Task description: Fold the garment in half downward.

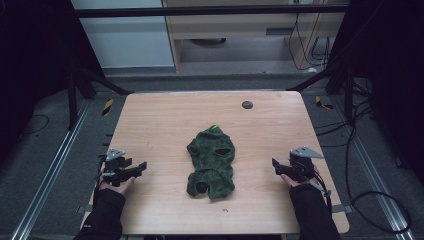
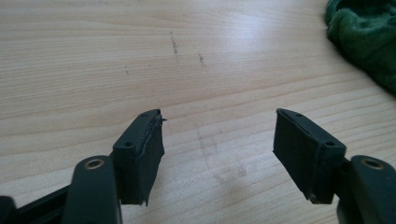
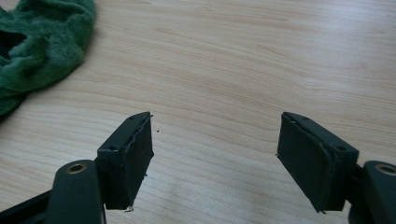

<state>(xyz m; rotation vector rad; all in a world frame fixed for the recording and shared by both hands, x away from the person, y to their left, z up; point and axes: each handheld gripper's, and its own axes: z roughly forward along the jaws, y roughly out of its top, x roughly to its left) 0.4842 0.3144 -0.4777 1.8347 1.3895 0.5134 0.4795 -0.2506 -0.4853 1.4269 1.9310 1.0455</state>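
Observation:
A small dark green fleece garment (image 1: 211, 161) lies crumpled in the middle of the wooden table (image 1: 165, 120). My left gripper (image 1: 140, 167) rests near the table's left edge, well apart from the cloth, jaws wide open with nothing between them (image 2: 218, 140). The garment's edge (image 2: 364, 37) shows at the top right of the left gripper view. My right gripper (image 1: 276, 165) sits near the right edge, also open and empty (image 3: 215, 144). In the right gripper view the green fleece (image 3: 42, 46) lies at the upper left, clear of the jaws.
A round dark grommet (image 1: 247, 104) sits in the tabletop at the back. Black frame posts and cables stand around the table, with floor rails on both sides. Bare wood lies between each gripper and the garment.

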